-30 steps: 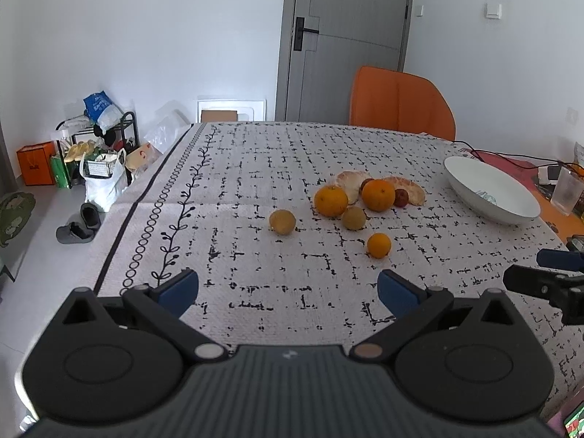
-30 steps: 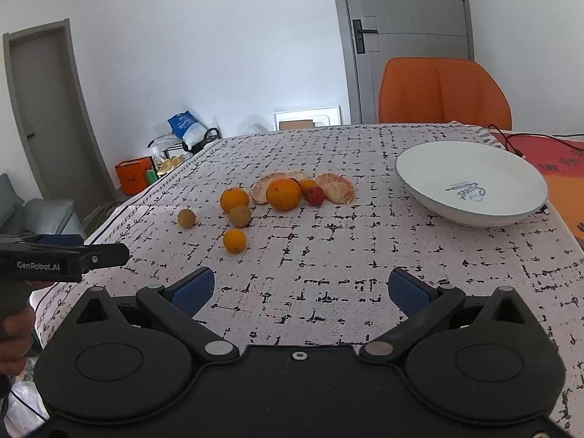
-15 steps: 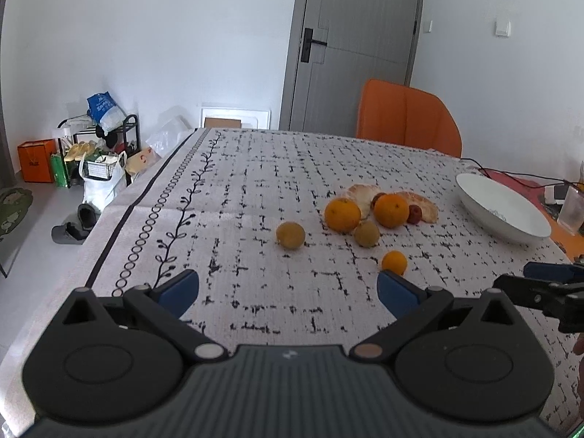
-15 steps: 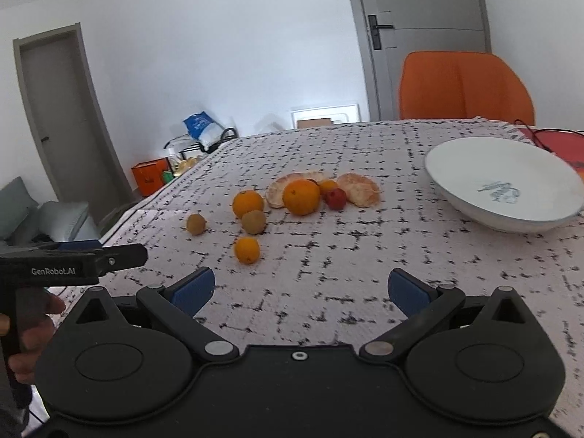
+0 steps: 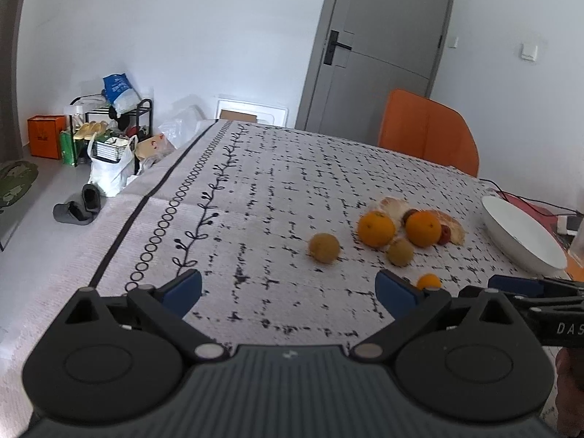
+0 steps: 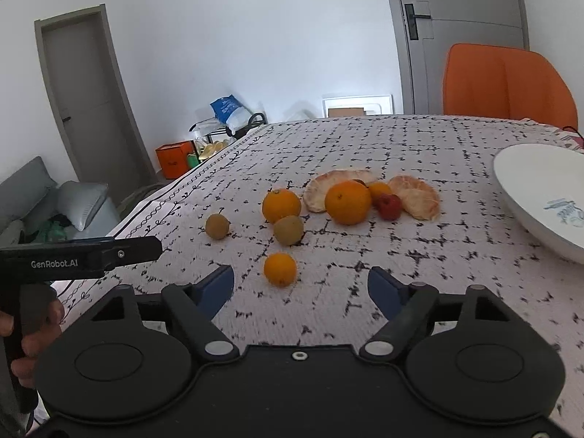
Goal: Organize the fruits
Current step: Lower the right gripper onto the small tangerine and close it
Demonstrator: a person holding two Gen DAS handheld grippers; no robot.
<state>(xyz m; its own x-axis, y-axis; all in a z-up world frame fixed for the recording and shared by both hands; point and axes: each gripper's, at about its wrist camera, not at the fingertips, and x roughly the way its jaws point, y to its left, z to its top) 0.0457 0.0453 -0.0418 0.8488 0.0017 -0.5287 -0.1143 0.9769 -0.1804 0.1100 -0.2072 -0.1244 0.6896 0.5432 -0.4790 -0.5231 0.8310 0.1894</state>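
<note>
Fruit lies on the patterned tablecloth [image 6: 419, 284]: two large oranges [image 6: 347, 202] [image 6: 281, 205], a small orange [image 6: 280, 269], two brownish kiwis [image 6: 288, 230] [image 6: 217, 226], a small red fruit [image 6: 389, 206] and peeled citrus halves [image 6: 419, 198]. A white bowl [image 6: 540, 189] stands at the right. My right gripper [image 6: 301, 288] is open and empty, just in front of the small orange. My left gripper [image 5: 288, 288] is open and empty, short of the left kiwi [image 5: 324, 248]. The bowl also shows in the left wrist view [image 5: 518, 235].
An orange chair [image 6: 507, 84] stands at the table's far side before a grey door [image 5: 379, 47]. Bags, a rack and slippers [image 5: 78, 204] sit on the floor to the left. A cable and a glass [image 5: 578, 241] lie beyond the bowl.
Both grippers have moved forward over the table toward the fruit, and the right gripper's jaws have narrowed a little. The fruit has not moved.
</note>
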